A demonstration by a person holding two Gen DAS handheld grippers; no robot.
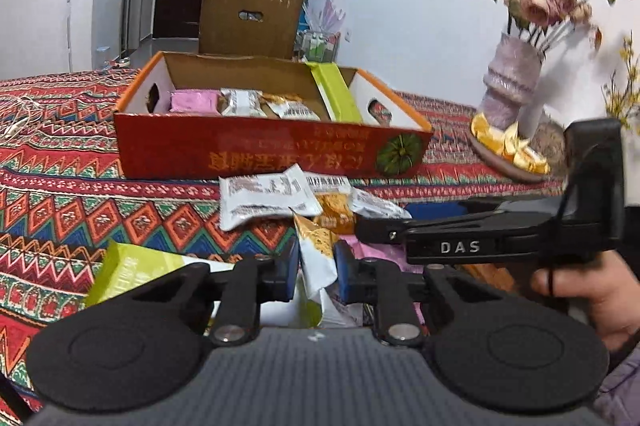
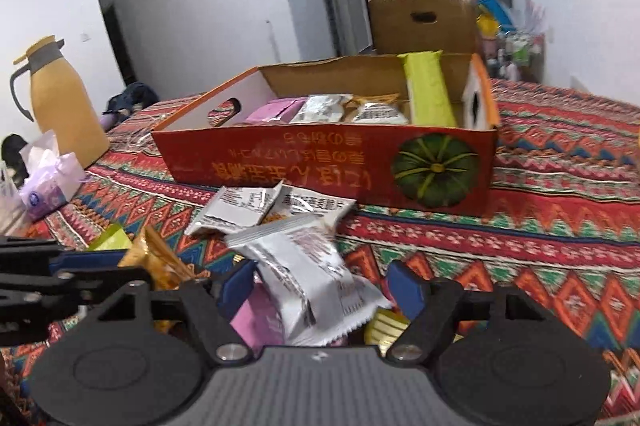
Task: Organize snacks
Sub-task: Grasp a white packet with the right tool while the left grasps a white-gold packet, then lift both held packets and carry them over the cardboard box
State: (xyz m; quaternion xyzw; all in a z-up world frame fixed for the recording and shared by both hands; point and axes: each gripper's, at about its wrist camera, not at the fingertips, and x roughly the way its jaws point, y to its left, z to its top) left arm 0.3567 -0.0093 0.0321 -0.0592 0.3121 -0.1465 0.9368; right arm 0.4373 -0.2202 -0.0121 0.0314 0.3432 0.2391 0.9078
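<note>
Between the left tongs (image 1: 316, 272), a gold-and-white snack packet (image 1: 318, 250) stands roughly upright, pads clenched on its lower half. Straight ahead, past the loose pile, sits the red carton (image 1: 272, 150) on the patterned desk (image 1: 80, 186), long side facing both tongs, open top already holding a row of packets. Right tongs (image 2: 322, 286) are parted, straddling a silver packet (image 2: 308, 274) whose long axis runs away from the camera; pads do not appear to press it. Judgement: the left tongs carry a load and have a clear line forward to the carton; the right tongs need to close first.
</note>
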